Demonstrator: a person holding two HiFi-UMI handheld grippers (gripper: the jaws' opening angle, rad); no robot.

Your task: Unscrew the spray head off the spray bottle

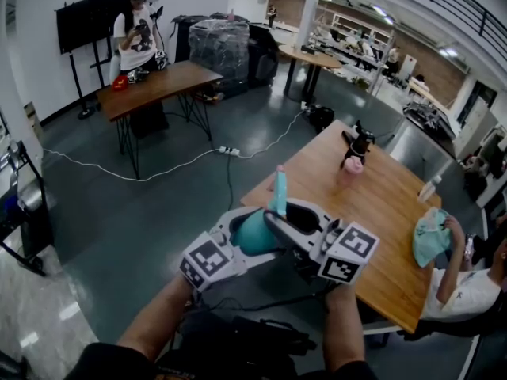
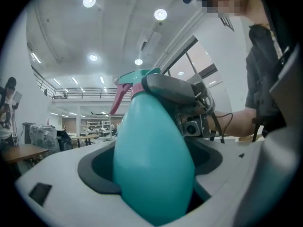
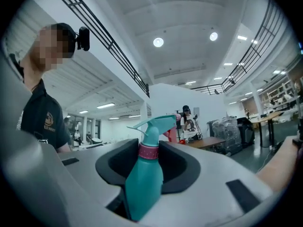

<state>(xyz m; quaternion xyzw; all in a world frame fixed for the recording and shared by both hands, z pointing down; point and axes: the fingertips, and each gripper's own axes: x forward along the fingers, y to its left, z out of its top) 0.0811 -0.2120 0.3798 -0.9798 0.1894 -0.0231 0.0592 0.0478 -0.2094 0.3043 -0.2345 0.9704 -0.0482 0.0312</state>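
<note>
A teal spray bottle [image 1: 255, 233] is held in the air between both grippers, in front of my chest. Its teal spray head [image 1: 279, 193] with a pink trigger points up and away. My left gripper [image 1: 247, 229] is shut on the bottle's fat body [image 2: 151, 169], which fills the gap between its jaws. My right gripper [image 1: 279, 218] comes in from the right at the neck. In the right gripper view its jaws close around the pink collar [image 3: 149, 151] under the spray head [image 3: 156, 123], and the pads [image 3: 176, 164] touch it on both sides.
A wooden table [image 1: 380, 212] stands ahead to the right, with a black and pink object [image 1: 354, 153] and a small clear bottle [image 1: 428, 188] on it. A seated person holds a teal cloth [image 1: 431, 237] at its right edge. Another table [image 1: 158, 85] is far left.
</note>
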